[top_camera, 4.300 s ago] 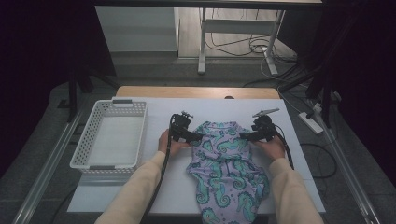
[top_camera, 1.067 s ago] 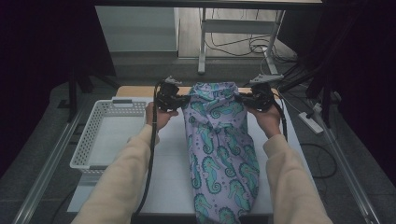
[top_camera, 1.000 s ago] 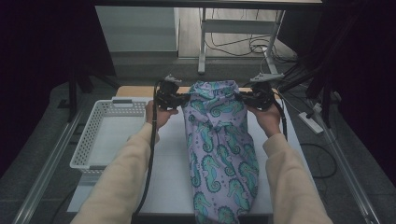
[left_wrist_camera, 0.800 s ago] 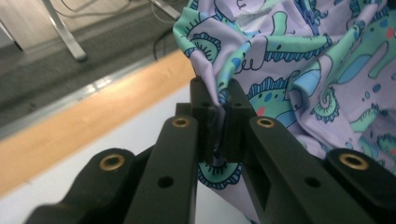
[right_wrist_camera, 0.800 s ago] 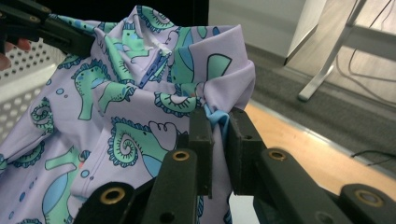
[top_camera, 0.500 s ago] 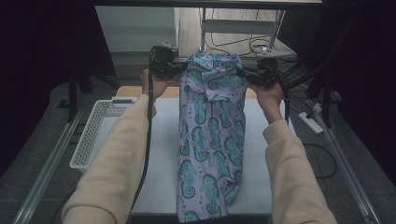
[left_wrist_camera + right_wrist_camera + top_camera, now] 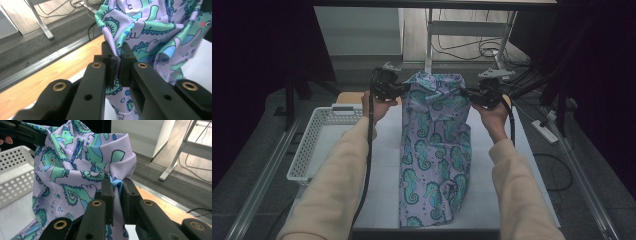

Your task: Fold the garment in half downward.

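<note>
A lilac garment (image 7: pixel 434 145) printed with teal seahorses hangs lengthwise over the white table (image 7: pixel 384 150), its lower end draping toward the near edge. My left gripper (image 7: pixel 399 90) is shut on the garment's upper left corner, the cloth (image 7: pixel 140 37) pinched between its jaws (image 7: pixel 119 58). At the upper right corner my right gripper (image 7: pixel 467 92) is shut on the garment too, a fold of cloth (image 7: pixel 82 170) squeezed between its pads (image 7: pixel 117 188). A blue zip (image 7: pixel 76 151) runs down from the collar. Both grippers hold the top edge raised above the table's far side.
A white perforated basket (image 7: pixel 319 142) stands on the table's left part. The wooden table edge (image 7: pixel 50 75) lies beyond the white mat. A metal desk leg (image 7: pixel 429 37) and cables lie on the floor behind. A power strip (image 7: pixel 544 131) lies on the right floor.
Both hands have lifted the garment's top edge up and away from the person, then lowered it a little; the cloth now hangs stretched long where it lay bunched on the table before.
</note>
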A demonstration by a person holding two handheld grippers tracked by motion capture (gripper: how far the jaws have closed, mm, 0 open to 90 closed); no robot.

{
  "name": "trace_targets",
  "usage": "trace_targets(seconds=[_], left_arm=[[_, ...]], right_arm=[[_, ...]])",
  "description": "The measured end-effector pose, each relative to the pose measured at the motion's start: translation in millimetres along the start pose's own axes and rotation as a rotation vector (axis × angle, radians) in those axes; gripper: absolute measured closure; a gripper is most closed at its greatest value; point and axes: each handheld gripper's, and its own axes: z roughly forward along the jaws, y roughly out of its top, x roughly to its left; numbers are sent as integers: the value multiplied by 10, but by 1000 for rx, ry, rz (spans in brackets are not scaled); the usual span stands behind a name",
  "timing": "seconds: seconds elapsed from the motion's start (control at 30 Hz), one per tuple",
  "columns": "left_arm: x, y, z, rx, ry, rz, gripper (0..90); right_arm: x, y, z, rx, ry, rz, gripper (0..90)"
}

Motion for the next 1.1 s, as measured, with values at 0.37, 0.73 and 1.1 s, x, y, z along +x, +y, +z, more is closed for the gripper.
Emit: trace_targets(seconds=[0.37,0.73,1.1], left_arm=[[-118,-354,28,13,-54,-22,848],[-274,-597,-52,31,-102,-31,845],[-394,-870,-54,72,-129,-46,845]], right_arm=[[75,-302,47,49,11,5,811],[196,-498,-56,73,33,19,811],[320,-726,-92,109,55,17,811]])
